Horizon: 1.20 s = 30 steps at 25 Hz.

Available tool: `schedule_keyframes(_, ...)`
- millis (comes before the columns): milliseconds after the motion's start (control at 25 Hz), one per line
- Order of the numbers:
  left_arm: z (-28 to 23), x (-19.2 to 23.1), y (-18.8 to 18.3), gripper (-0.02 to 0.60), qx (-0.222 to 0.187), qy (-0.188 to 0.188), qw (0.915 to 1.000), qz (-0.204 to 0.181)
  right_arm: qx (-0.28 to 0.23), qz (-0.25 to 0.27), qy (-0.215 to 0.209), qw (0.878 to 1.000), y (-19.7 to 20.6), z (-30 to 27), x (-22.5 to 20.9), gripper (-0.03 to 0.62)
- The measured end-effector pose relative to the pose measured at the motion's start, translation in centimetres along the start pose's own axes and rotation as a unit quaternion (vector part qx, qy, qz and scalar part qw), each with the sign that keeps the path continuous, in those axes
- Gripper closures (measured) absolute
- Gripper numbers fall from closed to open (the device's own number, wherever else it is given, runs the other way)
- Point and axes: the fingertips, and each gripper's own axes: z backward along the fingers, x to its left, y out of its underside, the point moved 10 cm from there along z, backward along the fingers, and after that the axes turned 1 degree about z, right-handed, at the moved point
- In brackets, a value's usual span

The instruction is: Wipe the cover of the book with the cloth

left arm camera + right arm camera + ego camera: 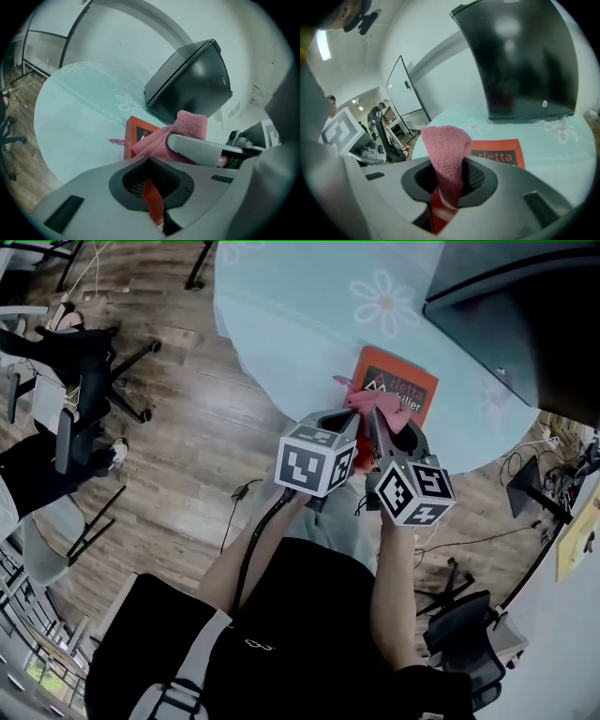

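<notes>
Cloth of pink terry, soft and loopy, stands up as a rounded fold between the jaws of my right gripper, which are clamped on it. Just behind it, at the middle right of the right gripper view, the book lies flat on the table. It is a thin rectangle with a smooth orange-red cover and a dark panel with pale letters.

The table is round, under a pale blue-green sheet printed with white flowers. A black box with glossy flat sides fills the upper right.

My left gripper has its jaws drawn nearly together. The narrow slit between them is filled with orange-red, and I cannot tell whether they pinch the book or only stand over it.

Only the head view shows both grey grippers side by side above the near edge of the book, with the wooden floor and office chairs at the left. Only the left gripper view shows the loose end of the cloth falling toward the cover.
</notes>
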Motion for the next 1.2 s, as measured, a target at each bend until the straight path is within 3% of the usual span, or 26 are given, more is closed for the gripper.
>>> schedule_keyframes(840, -5.8, -7.1, 1.7, 0.569, 0.07, 0.064, 0.9939, -0.057, -0.039, -0.069, 0.095, 0.992, 1.8, 6.6, -6.9, 0.503)
schedule_keyframes(1200, -4.9, -6.8, 1.1, 0.569, 0.051, 0.066, 0.9954, -0.047, -0.06, -0.044, 0.089, 0.993, 0.2, 7.3, -5.7, 0.503)
